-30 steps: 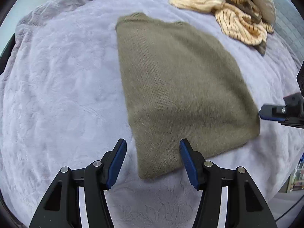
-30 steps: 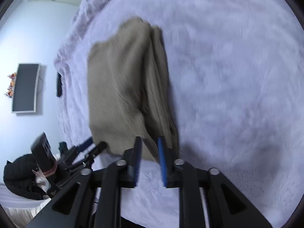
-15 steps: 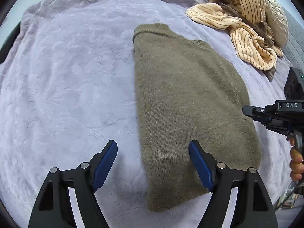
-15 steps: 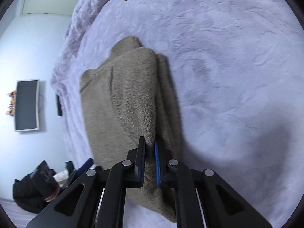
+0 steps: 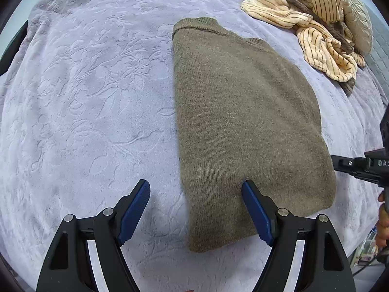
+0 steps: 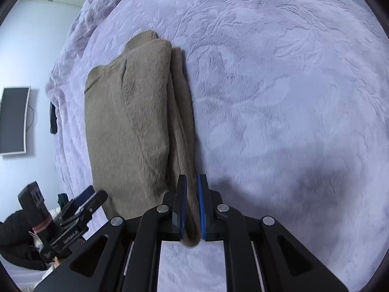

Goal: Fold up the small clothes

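An olive-brown knit sweater (image 5: 243, 121) lies folded into a long rectangle on the lavender bedspread (image 5: 85, 109). My left gripper (image 5: 195, 209) is open, its jaws straddling the sweater's near left corner just above the fabric. In the right wrist view the sweater (image 6: 131, 131) shows folded layers along its right side. My right gripper (image 6: 192, 206) is shut on the sweater's near right edge, fabric pinched between the blue pads (image 6: 200, 209). The right gripper also shows in the left wrist view (image 5: 359, 168) at the sweater's right edge.
A heap of cream striped clothes (image 5: 321, 24) lies at the far right of the bed, with a quilted pillow (image 5: 357, 17) beside it. A dark screen (image 6: 13, 119) hangs on the wall to the left. The left gripper (image 6: 73, 216) shows low left.
My right gripper has closed onto the sweater's right edge. My left gripper has opened wider and shifted left, so the sweater's near left corner now lies between its jaws.
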